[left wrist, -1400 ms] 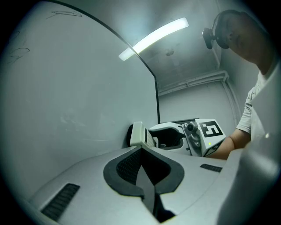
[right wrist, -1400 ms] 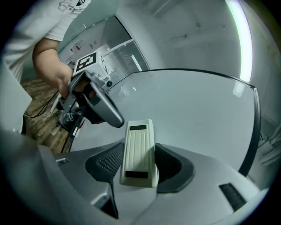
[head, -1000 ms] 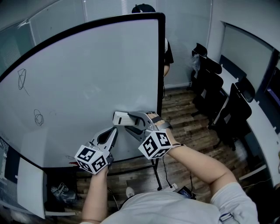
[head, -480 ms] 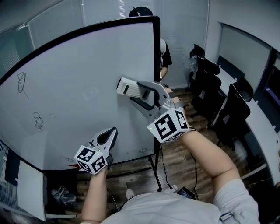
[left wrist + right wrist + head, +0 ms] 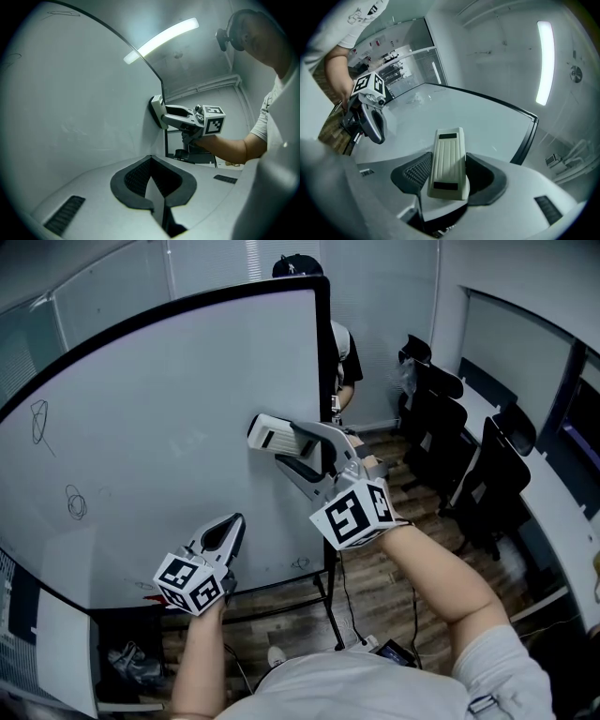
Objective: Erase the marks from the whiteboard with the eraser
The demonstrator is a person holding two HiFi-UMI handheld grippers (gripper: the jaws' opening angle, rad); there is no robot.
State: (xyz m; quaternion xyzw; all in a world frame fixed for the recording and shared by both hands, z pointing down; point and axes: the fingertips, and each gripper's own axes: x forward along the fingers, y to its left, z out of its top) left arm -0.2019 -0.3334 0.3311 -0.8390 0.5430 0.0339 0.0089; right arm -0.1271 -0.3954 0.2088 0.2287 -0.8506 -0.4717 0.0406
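Clamping the eraser (image 5: 449, 161) by its long sides in the right hand-held gripper (image 5: 292, 448), jaws narrowed onto it, ribbed pale back turned away from the whiteboard (image 5: 169, 399). Set flat against the whiteboard's face close to its right edge, about halfway up, long axis pointing toward the whiteboard's left side. Hanging lower and further left, near the whiteboard's bottom edge, with the left hand-held gripper (image 5: 230, 529): jaws fully together, nothing between the pads, tips aimed up along the whiteboard's face and close to it, contact not clear. Carrying two thin scribbles far over at the whiteboard's left side, one (image 5: 39, 418) above the other (image 5: 75, 503), both well apart from the eraser, plus a fainter small mark (image 5: 300, 563) by the whiteboard's lower right corner. Standing behind the whiteboard's right edge, mostly hidden by it, a person (image 5: 339, 348) in a dark cap. Lined up to the right of the whiteboard, black chairs (image 5: 450, 418), with a wood-plank floor (image 5: 394, 549) under and beside the whiteboard's stand.
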